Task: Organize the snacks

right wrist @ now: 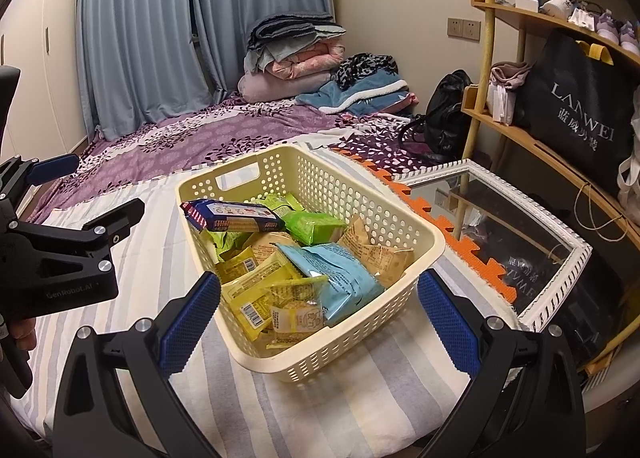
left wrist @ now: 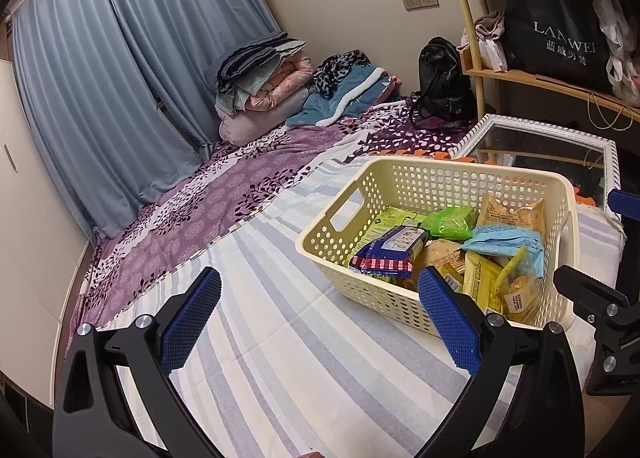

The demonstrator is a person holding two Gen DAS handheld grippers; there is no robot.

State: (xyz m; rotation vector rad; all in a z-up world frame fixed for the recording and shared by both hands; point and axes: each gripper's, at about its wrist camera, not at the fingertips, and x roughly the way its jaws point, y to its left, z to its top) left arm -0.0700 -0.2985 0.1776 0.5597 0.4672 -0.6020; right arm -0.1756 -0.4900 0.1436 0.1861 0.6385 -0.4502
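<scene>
**Snacks sit piled in the cream basket, both grippers empty**

Snacks (right wrist: 288, 258) all lie inside the perforated cream basket (right wrist: 360, 194), heaped loosely rather than sorted. A blue biscuit pack (right wrist: 236, 216) rests on top at the basket's far end, green packets (right wrist: 316, 226) lie just beside it, a light blue bag (right wrist: 336, 278) covers the middle, and yellow wrappers (right wrist: 256, 290) crowd the near end. You see no snack on the cloth around the basket, so the scene fits either a collection just completed or a heap waiting to be taken out and arranged; the pictures do not settle which.

Your right gripper (right wrist: 318, 314) hangs over the basket's near rim with its blue pads spread wide, holding nothing, the near corner framed between them. Your left gripper (left wrist: 320, 314) sits to the basket's left, its pads likewise wide apart and empty, one pad overlapping the basket's near wall in its own view. Both stand ready to reach in, I judge.

The basket stands on a blue-and-white striped cloth (left wrist: 280, 338) that looks soft, so it may tip if you press a rim. Beyond the basket a purple floral bedspread (left wrist: 224, 186) runs to folded blankets (left wrist: 264, 78) and blue curtains (left wrist: 120, 78). Right of the basket lie an orange foam mat (right wrist: 452, 242) and a white-framed mirror (right wrist: 500, 226), with a bamboo shelf (right wrist: 532, 138) carrying a black bag (right wrist: 576, 106) behind.
</scene>
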